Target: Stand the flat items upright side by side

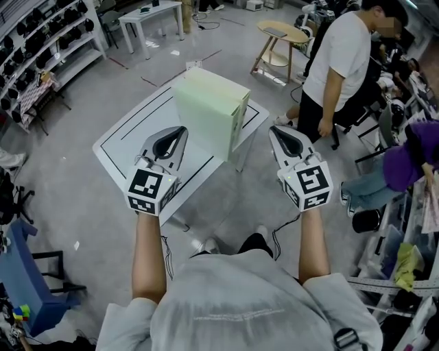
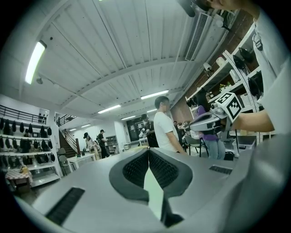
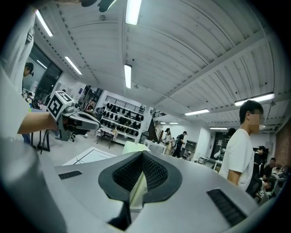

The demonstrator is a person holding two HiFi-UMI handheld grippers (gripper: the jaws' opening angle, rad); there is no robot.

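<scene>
Several pale green flat items (image 1: 209,110) stand upright side by side as one block on the white table (image 1: 130,144) with black lines. They also show in the right gripper view as a pale green block (image 3: 132,146) beyond the jaws. My left gripper (image 1: 181,129) hovers just left of the block, shut and empty, its jaws pressed together (image 2: 148,152). My right gripper (image 1: 274,129) hovers to the right of the block, past the table's edge, also shut with nothing in it (image 3: 142,154). Neither gripper touches the items.
A person in a white shirt (image 1: 339,62) stands at the table's far right. A wooden stool (image 1: 278,41) and a small white table (image 1: 151,20) stand further back. Shelves of dark gear (image 1: 41,48) line the left wall. Seated people (image 1: 405,164) are at the right.
</scene>
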